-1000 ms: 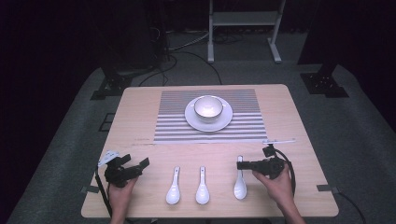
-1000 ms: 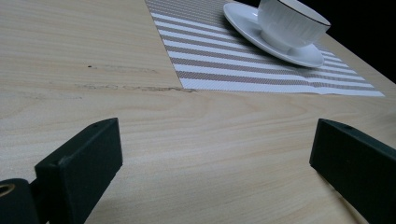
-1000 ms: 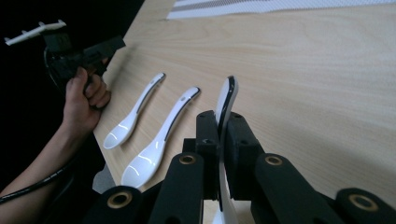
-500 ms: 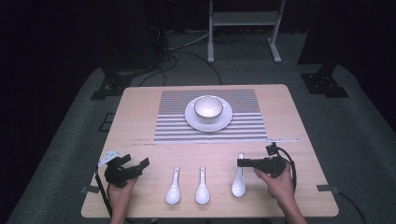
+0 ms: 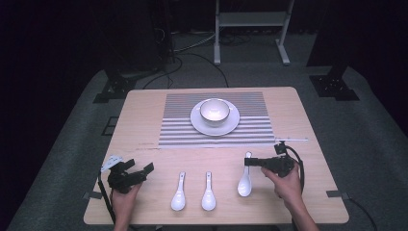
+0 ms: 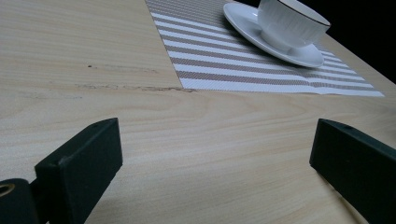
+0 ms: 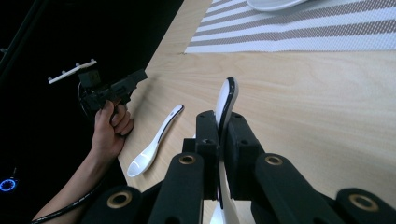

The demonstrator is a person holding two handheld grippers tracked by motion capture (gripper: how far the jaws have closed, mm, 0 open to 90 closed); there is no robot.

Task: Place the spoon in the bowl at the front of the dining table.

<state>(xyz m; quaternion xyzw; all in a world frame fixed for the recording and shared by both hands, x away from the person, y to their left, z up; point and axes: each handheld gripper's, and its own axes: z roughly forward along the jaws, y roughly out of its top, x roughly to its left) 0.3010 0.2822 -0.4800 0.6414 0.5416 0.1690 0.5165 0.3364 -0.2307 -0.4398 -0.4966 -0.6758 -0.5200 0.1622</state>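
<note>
Right gripper (image 5: 248, 161) has edged left, fingers clamping spoon (image 5: 245, 182)

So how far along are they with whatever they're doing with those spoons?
Just starting, it seems. The white bowl sits empty on its white saucer. The right gripper has its jaws shut on one white ceramic spoon. Two other white spoons lie untouched; the left gripper waits open.

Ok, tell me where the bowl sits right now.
In the high view, the bowl sits on a white saucer at the middle of the striped placemat, at the table's far side, beyond the three spoons.
</note>
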